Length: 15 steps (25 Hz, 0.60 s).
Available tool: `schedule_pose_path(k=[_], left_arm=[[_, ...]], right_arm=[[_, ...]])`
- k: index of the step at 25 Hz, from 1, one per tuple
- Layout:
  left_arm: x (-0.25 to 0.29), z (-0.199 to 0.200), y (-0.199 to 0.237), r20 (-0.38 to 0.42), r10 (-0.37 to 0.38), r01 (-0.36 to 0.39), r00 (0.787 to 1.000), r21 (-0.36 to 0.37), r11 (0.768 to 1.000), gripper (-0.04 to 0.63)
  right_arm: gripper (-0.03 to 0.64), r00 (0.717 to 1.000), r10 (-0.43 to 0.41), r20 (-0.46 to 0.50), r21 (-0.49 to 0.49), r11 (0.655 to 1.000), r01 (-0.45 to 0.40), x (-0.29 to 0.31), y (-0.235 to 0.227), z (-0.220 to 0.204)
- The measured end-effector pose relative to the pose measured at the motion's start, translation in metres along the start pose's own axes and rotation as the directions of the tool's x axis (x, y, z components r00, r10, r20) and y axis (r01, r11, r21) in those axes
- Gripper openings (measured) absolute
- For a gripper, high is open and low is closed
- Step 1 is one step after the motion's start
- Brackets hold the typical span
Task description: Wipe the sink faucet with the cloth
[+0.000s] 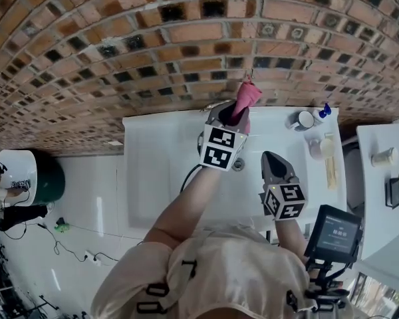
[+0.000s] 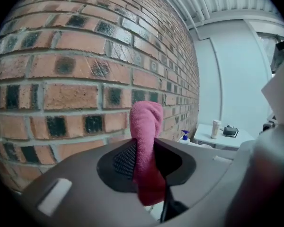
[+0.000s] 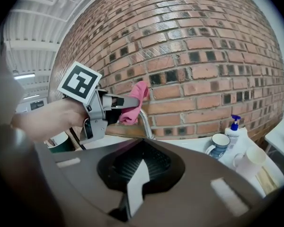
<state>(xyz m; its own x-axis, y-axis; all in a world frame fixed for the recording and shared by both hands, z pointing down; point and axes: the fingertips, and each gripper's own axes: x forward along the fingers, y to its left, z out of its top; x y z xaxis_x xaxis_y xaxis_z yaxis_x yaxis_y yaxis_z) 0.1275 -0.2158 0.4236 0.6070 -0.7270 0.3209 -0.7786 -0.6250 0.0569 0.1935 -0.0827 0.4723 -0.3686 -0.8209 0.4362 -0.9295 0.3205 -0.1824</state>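
A pink cloth (image 1: 245,98) is pinched in my left gripper (image 1: 236,115) and sticks up past the jaws toward the brick wall. In the left gripper view the cloth (image 2: 146,141) fills the gap of the left gripper (image 2: 144,161). The right gripper view shows the cloth (image 3: 135,103) at the top of the curved chrome faucet (image 3: 146,124); whether it touches there I cannot tell. My right gripper (image 1: 266,157) hovers over the white sink (image 1: 159,171), nearer me and to the right. The right gripper (image 3: 139,174) holds nothing; a narrow gap shows between its jaws.
A blue-rimmed mug (image 3: 219,144), a soap pump bottle (image 3: 234,129) and a white cup (image 3: 248,162) stand on the counter right of the faucet. A side table (image 1: 376,198) with a cup is at far right. A green bin (image 1: 46,177) stands on the floor at left.
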Motion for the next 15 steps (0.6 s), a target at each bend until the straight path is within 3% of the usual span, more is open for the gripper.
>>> schedule_pose_path(k=[9, 15], left_arm=[[0.040, -0.068, -0.015, -0.154, -0.032, 0.030, 0.988, -0.018, 0.999, 0.091], [0.030, -0.052, -0.022, -0.109, -0.038, 0.036, 0.993, -0.019, 0.999, 0.092]], right_arm=[[-0.012, 0.999, -0.041, -0.019, 0.008, 0.999, 0.041, -0.004, -0.028, -0.012], [-0.012, 0.999, -0.038, -0.017, 0.010, 0.999, 0.038, -0.003, -0.027, -0.015]])
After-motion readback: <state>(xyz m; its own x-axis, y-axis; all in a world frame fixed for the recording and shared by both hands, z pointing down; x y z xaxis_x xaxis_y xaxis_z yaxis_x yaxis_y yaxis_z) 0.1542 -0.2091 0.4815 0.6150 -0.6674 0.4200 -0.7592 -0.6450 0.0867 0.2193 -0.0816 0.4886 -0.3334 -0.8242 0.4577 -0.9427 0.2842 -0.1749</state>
